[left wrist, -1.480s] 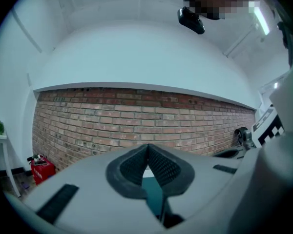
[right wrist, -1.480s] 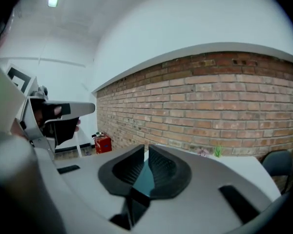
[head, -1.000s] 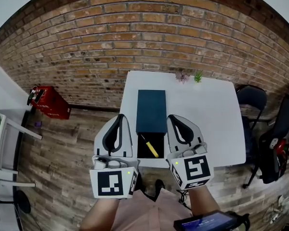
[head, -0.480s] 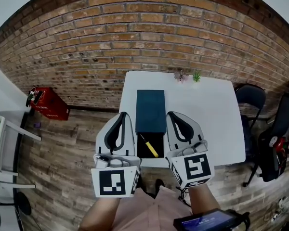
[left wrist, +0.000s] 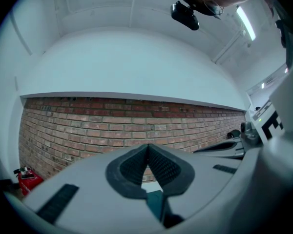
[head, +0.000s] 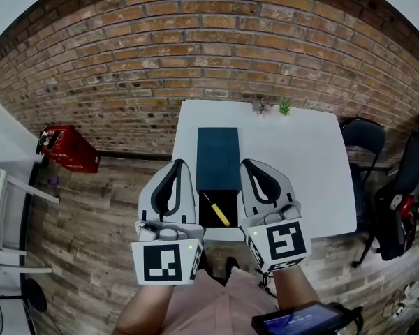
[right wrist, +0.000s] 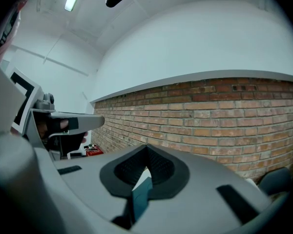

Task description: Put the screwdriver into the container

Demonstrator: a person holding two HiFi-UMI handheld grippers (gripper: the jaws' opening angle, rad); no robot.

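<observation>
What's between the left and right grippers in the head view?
The container, its open dark end holding the yellow screwdriver, sits between the left gripper and the right gripper. This is clear in the head view only.

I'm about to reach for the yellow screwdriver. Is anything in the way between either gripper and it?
Nothing visible stands in the way. The screwdriver lies uncovered on the dark patch at the near end of the teal container. The left gripper and right gripper flank it, both shut and empty.
</observation>
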